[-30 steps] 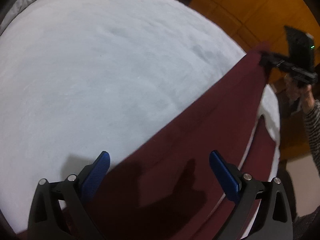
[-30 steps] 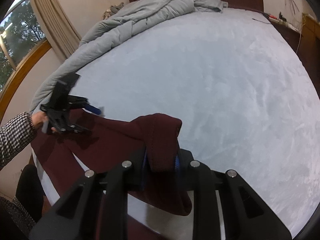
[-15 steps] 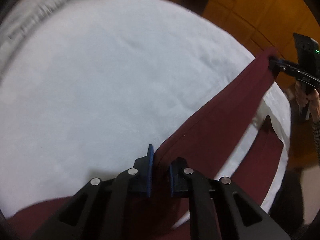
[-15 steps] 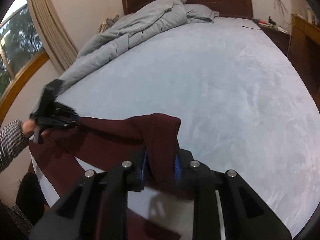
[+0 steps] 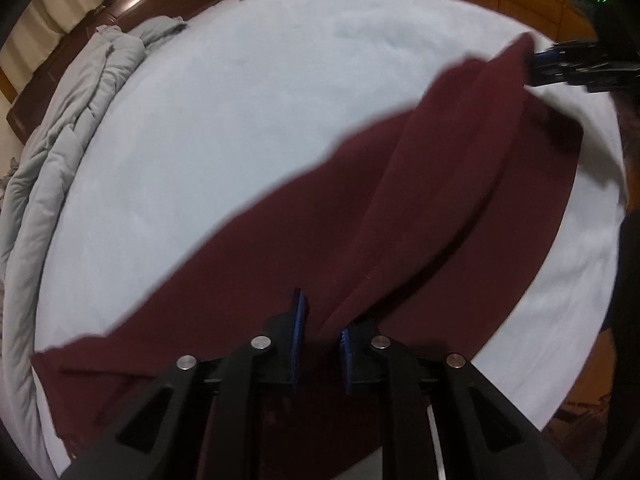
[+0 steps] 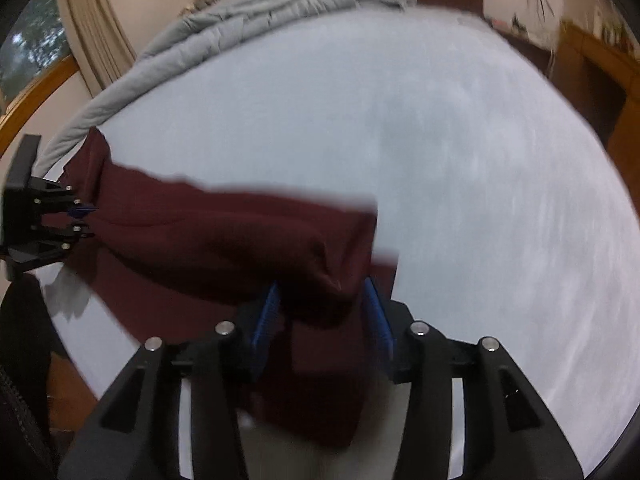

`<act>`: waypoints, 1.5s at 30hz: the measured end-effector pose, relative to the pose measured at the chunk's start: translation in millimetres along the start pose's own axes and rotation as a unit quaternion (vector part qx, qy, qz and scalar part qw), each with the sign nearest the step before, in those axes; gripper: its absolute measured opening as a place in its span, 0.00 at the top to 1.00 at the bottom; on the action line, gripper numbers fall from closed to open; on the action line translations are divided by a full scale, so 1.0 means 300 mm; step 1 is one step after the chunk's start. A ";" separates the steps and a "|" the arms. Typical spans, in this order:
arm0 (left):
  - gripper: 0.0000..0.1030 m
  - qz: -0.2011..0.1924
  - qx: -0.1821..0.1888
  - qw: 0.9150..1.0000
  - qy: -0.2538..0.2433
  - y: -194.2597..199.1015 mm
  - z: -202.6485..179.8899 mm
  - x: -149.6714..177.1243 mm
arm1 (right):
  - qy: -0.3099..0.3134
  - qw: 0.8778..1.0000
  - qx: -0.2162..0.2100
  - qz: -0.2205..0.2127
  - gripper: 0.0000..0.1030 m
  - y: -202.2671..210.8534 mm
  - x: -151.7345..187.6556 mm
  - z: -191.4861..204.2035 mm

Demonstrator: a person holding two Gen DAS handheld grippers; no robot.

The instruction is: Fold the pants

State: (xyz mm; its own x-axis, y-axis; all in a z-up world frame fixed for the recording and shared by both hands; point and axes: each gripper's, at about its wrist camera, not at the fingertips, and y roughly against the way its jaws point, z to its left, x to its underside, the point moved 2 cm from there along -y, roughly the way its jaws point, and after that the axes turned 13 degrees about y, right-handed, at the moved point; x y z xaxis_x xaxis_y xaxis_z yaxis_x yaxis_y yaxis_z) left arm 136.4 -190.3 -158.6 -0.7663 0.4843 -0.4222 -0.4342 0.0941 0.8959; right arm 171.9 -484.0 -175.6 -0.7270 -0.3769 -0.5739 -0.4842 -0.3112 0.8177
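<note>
Pants [image 5: 400, 208] now swung over bed [image 5: 240, 120]; both jaws pinching fabric, edges motion-blurred.

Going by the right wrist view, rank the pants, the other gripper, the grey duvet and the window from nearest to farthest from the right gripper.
1. Pants: between the jaws of the right gripper.
2. Left gripper: far left, at the pants' other end.
3. Duvet: bunched along the bed's far-left edge.
4. Window: upper left, beyond the bed.

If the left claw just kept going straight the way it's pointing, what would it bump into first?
The maroon pants themselves: the left claw is already shut on a fold of them, and the cloth stretches ahead toward the right claw. Past it lies the pale bed sheet; depth is hard to judge.
</note>
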 end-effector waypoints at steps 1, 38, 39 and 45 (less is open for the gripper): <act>0.84 -0.006 -0.014 1.000 -0.010 -0.012 -0.007 0.021 | -0.020 1.000 -0.011 0.008 0.50 0.004 0.035 0.004; 0.76 -0.058 -0.036 0.998 0.013 -0.002 -0.127 0.109 | -0.231 0.969 -0.025 0.079 0.84 -0.006 0.171 -0.007; 0.76 -0.061 -0.040 0.997 0.012 -0.002 -0.128 0.108 | -0.225 0.971 -0.018 0.082 0.83 -0.001 0.159 -0.001; 0.21 -0.060 0.019 0.995 0.081 0.088 -0.041 0.090 | -0.156 0.984 0.068 0.049 0.53 0.113 0.017 0.100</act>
State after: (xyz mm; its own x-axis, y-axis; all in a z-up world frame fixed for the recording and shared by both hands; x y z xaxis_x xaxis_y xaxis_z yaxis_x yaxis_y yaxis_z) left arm 98.4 -185.4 -148.1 -0.7776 0.3215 -0.5404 -0.5111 0.1775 0.8410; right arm 137.2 -470.1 -149.5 -0.8772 -0.1072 -0.4680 -0.4495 -0.1588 0.8790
